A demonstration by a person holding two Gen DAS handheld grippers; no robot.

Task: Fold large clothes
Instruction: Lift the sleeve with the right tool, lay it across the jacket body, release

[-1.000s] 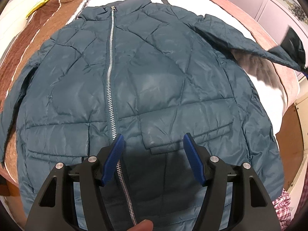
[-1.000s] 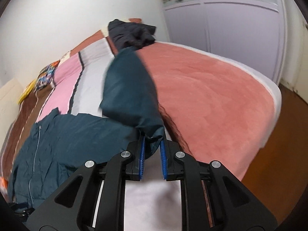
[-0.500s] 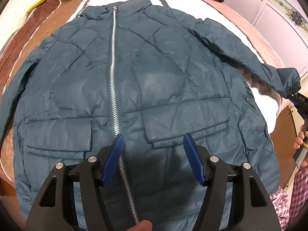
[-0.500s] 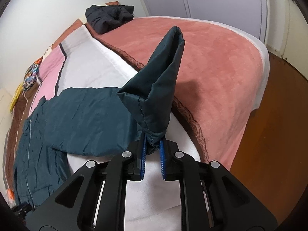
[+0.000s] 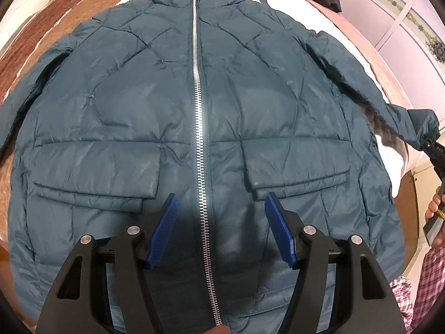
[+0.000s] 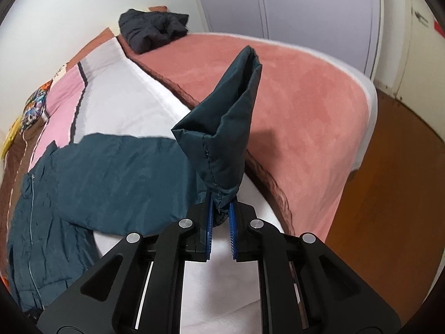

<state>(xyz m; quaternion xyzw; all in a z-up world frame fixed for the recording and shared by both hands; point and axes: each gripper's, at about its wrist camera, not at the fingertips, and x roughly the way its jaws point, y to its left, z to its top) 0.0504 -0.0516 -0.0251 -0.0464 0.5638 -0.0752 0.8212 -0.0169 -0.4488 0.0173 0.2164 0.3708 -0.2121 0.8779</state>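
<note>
Bed: teal jacket spread flat over the near half, no room beside its hem. Pink blanket: bare, open passage to the bed's edge. Dark bundle blocks the far corner. Wardrobe doors close beyond; wooden floor clear alongside.

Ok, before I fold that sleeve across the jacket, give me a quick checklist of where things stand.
1. Right gripper clamped on the sleeve cuff: ok, fabric pinched between the jaws.
2. Left gripper free: ok, jaws open above the jacket, holding nothing.
3. Zipper closed: ok, shut along all that shows.
4. Jacket front lies flat on the bed: ok, only small wrinkles.
5. Other sleeve laid out: cannot tell, mostly out of frame.
6. Black garment clear of the fold: ok, far up the bed.
</note>
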